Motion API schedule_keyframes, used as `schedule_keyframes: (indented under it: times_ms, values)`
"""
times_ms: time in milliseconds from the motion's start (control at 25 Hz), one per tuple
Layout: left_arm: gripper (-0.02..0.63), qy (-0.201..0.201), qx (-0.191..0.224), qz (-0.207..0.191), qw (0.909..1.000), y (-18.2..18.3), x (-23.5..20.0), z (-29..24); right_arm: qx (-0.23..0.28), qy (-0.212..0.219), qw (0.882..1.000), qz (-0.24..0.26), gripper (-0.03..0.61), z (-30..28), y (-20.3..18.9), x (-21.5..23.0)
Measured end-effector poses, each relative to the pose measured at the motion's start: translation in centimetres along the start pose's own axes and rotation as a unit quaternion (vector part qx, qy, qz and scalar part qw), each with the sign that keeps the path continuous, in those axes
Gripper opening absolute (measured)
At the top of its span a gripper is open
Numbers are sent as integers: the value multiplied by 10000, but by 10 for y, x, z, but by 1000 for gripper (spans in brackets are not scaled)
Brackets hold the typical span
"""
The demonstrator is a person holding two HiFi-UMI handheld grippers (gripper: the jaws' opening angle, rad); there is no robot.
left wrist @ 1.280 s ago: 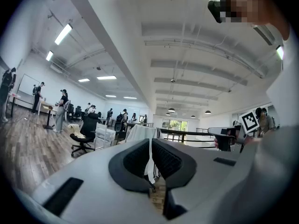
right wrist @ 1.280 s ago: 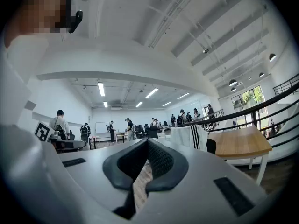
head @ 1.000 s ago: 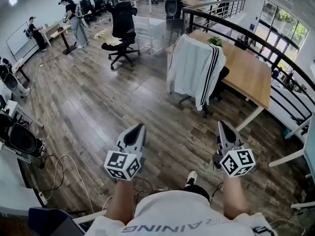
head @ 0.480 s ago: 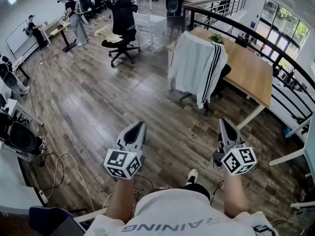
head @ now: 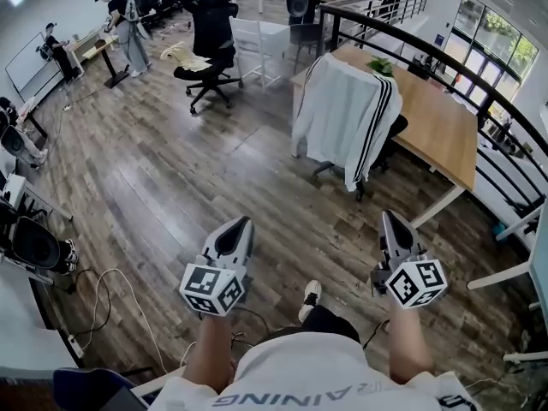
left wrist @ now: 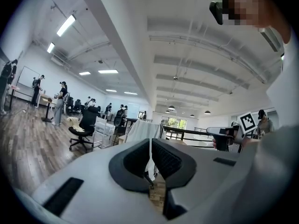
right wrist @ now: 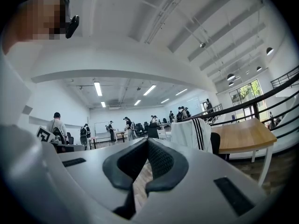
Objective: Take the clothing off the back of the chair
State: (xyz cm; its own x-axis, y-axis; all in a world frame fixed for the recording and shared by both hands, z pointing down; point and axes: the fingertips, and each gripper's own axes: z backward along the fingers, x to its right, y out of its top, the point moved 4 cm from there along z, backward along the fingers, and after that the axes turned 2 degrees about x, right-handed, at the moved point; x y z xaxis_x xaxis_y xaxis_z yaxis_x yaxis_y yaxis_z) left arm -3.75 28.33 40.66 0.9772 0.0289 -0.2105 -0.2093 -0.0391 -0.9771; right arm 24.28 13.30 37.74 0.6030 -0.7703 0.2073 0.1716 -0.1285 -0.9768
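Subject item: the white jacket [head: 342,114] with black sleeve stripes hangs draped over the back of the chair [head: 390,134], at about 1 o'clock from the operator in the head view. The chair is pushed in against the wooden desk [head: 432,122], which lies on its 3 o'clock side. The garment is undisturbed and nothing is touching it.

Change noted: over the past second the operator's shoe [head: 310,293] has shifted forward and toward 9 o'clock on the plank floor [head: 171,187], which indicates a step. The jacket fills slightly more of the head view than it did. The spare black office chair [head: 211,34] at 11 o'clock has drifted toward the top edge.

Tongs: the left tongs [head: 239,224] and right tongs [head: 390,221] are held out level in front of the operator, as before, with bare floor beneath them. They are well apart from the jacket. In the left gripper view the left tongs [left wrist: 150,146] have their pads pressed together on nothing, and the jacket [left wrist: 140,130] shows beyond them. The right gripper view shows the same closed, empty state, with the jacket [right wrist: 191,134] at 2 o'clock of the jaws.

Assessment: this is the approach phase only, and removal has not begun. The gap to the chair must be closed further. Both tongs will need to open before either can pinch the fabric at the top of the chair back.
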Motion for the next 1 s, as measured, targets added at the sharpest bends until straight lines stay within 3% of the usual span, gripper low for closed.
schedule_keyframes:
  times_ms: [600,1000]
  values:
    - [44,57,-83,-117,9999,33,-71,-172,44,-148,9998,-119,20,-174,15,104]
    - [46,-107,-148,-177,9997,36,-94,-278,164,-209,9996,-106,20,-250,20,172]
